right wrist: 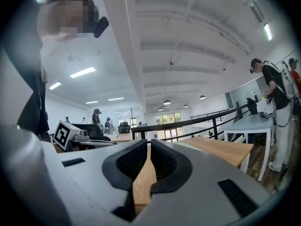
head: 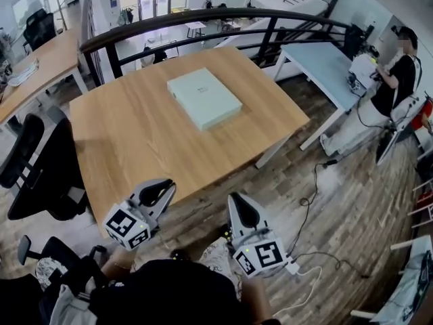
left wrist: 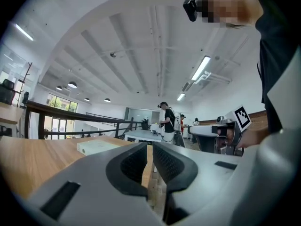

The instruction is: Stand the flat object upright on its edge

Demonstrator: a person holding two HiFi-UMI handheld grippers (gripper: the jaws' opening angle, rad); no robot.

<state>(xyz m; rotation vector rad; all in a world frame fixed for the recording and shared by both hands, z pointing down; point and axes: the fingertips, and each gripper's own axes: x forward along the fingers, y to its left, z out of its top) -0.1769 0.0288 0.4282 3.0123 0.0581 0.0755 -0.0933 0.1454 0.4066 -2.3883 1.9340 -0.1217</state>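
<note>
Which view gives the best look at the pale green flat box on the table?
The head view: the flat box lies whole on the wooden table, top face and outline clear. The left gripper view shows the flat box only edge-on, far off. In the right gripper view I cannot make it out.

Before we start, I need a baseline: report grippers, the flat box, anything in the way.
Grippers: left gripper and right gripper shut, empty, short of the table. Pale flat box lying flat mid-table, untouched. Nothing in the way on the wood.
</note>
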